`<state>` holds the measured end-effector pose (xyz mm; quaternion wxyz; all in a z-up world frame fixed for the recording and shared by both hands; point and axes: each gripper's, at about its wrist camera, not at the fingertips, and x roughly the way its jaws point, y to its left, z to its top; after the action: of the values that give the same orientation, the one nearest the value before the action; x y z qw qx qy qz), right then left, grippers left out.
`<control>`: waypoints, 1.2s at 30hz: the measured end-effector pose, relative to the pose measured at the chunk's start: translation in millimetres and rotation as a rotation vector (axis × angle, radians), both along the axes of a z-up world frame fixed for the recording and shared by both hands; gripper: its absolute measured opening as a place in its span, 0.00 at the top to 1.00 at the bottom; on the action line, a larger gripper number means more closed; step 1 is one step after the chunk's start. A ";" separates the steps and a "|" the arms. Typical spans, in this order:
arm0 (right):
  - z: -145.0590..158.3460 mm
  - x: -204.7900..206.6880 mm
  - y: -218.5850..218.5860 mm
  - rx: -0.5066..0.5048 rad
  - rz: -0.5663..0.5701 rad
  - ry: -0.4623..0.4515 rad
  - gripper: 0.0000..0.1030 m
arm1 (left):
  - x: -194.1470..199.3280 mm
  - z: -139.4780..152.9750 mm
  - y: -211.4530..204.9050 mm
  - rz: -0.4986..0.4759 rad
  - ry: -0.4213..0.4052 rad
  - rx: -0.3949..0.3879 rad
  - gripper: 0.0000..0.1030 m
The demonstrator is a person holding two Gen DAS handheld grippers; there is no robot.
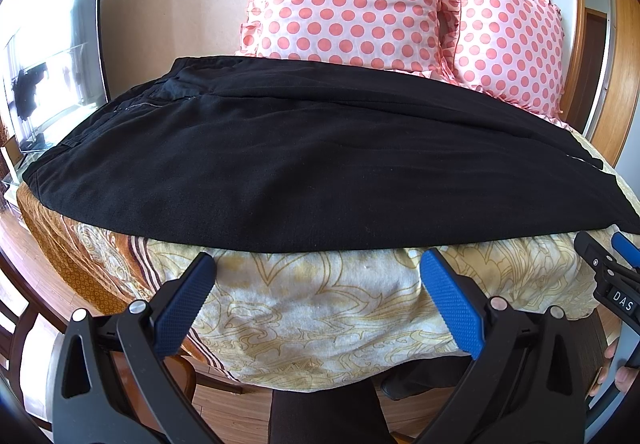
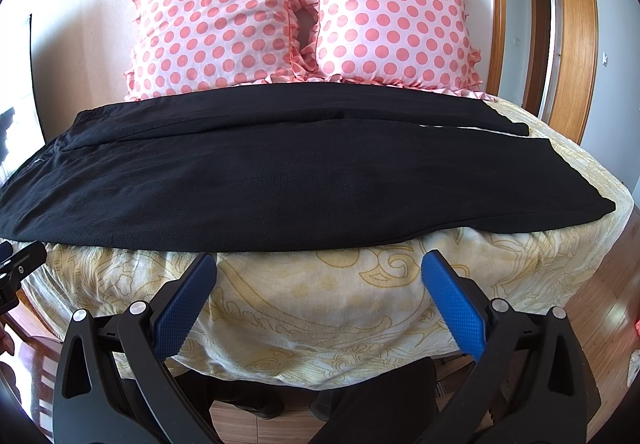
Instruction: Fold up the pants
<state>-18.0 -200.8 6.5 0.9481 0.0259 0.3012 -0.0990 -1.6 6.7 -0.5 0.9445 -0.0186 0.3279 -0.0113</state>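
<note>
Nearest in the left wrist view, the left gripper (image 1: 318,264) has its two blue-padded fingers (image 1: 186,304) spread wide apart with nothing between them; they hang just short of the bed's near edge, above the drooping yellow patterned bedspread (image 1: 320,308). In the right wrist view the right gripper (image 2: 320,264) stands the same way, its blue fingers (image 2: 454,304) wide apart and holding nothing, over the same bedspread (image 2: 320,296). Off to the right of the left fingers, the right gripper's black body and a blue pad (image 1: 608,268) show at the frame edge, close to the cloth's right end.

Just past both sets of fingertips lie the black pants (image 1: 304,163), spread flat across the bed from side to side, their near edge running right in front of the fingertips without touching them. In the left view the waist end with a zipper (image 1: 140,105) lies ahead and to the left of the fingers. In the right view the pants (image 2: 240,171) reach their leg ends ahead and to the right of the fingers, the two hems lying one behind the other, slightly apart.

Beyond the pants, two pink polka-dot pillows (image 2: 304,15) stand upright side by side against the wall. Far left of the left fingers a television (image 1: 56,55) stands beside the bed. Far right of the right fingers is a wooden door frame (image 2: 576,43).
</note>
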 end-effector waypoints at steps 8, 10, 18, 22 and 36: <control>0.2 -0.2 0.1 0.000 0.000 -0.001 0.01 | -0.1 -0.2 -0.1 0.000 0.000 0.000 0.02; 0.2 -0.1 0.1 0.001 0.000 -0.001 0.01 | -0.2 -0.4 -0.1 0.000 0.000 -0.001 0.02; 1.7 -7.7 -0.2 -0.004 0.035 -0.029 0.01 | -0.2 2.2 2.3 -0.026 0.000 0.007 0.02; 15.8 -12.7 -20.3 0.013 0.093 -0.039 0.01 | -11.6 23.2 7.8 -0.068 -0.054 0.025 0.02; 116.7 184.6 -217.4 0.156 -0.289 0.041 0.01 | 68.8 85.5 17.2 0.070 -0.228 0.030 0.02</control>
<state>166.6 -418.2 123.2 0.9127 0.1404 0.3203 -0.2113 67.2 23.9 85.1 0.9756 -0.0144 0.2178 0.0247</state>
